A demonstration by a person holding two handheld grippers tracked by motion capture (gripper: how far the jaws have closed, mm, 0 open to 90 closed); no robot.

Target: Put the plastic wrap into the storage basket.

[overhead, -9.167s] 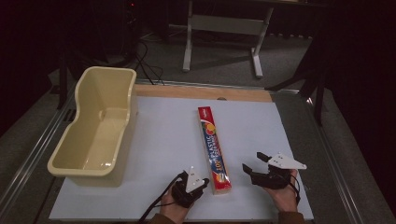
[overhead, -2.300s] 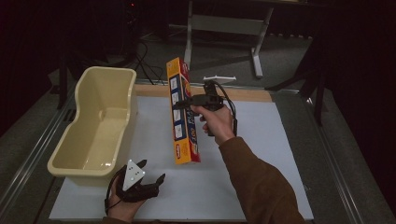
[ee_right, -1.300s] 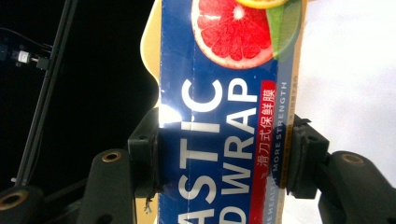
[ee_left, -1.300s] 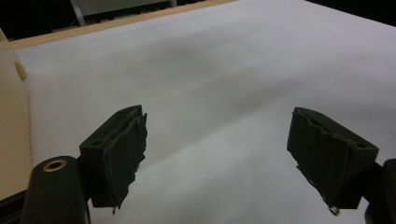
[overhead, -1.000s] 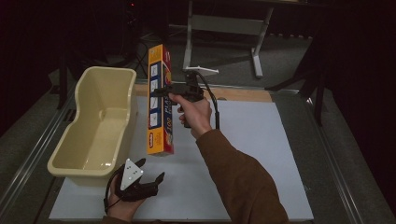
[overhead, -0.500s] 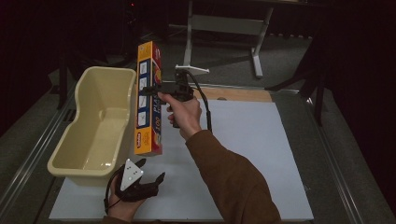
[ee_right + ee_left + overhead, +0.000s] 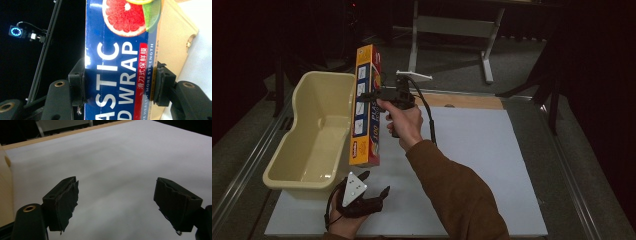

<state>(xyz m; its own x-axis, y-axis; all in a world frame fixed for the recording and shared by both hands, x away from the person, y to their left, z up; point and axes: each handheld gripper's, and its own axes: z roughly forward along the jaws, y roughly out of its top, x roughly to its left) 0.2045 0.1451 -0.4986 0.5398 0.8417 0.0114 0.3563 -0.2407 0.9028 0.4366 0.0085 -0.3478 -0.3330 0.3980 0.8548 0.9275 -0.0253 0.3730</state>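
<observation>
Nearest, the left gripper point(image 7: 374, 192) rests on the white table point(image 7: 482, 165), jaws wide apart and empty. Farther back, the right gripper point(image 7: 368, 95) clamps a plastic wrap box point(image 7: 366, 107) — upright, lifted off the table, just beside the cream tub point(image 7: 312, 135).

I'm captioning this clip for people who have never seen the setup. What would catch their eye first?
First the long plastic wrap box, held upright in the air beside the cream plastic tub, with the right gripper clamped across its middle. The right gripper view shows its grapefruit picture and bold white lettering between the jaws. Next comes the left gripper, resting open on the white table sheet at the near edge.
</observation>
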